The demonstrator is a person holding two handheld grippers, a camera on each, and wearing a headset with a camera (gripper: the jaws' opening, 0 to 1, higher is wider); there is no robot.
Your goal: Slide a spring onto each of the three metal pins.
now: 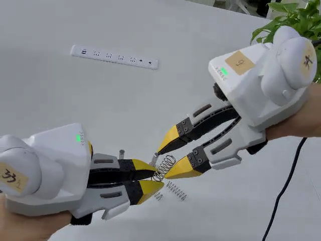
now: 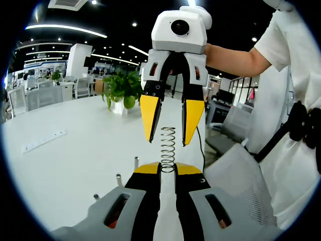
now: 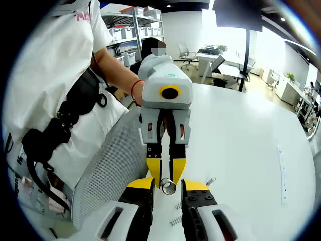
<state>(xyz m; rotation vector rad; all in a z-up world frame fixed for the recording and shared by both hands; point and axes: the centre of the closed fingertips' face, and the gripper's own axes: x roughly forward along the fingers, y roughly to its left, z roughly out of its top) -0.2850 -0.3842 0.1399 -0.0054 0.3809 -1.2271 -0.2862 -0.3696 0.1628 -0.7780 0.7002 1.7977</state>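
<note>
White tabletop (image 1: 60, 100): potted plant (image 1: 293, 20) at far right, power strip (image 1: 114, 56) toward far edge. Left gripper (image 1: 157, 178) pinches spring (image 1: 164, 166) over the near side, right gripper (image 1: 163, 161) straddling it, jaws apart. Left gripper view shows three metal pins (image 2: 119, 179) standing; head view a loose spring (image 1: 175, 191) lying below.

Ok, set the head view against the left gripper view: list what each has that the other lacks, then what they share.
Head view adds loose springs lying on the table. Left gripper view adds a grey chair and the person's white shirt. Both share the spring held in the left hand-held gripper, the right hand-held gripper open around it, the power strip and the plant.
</note>
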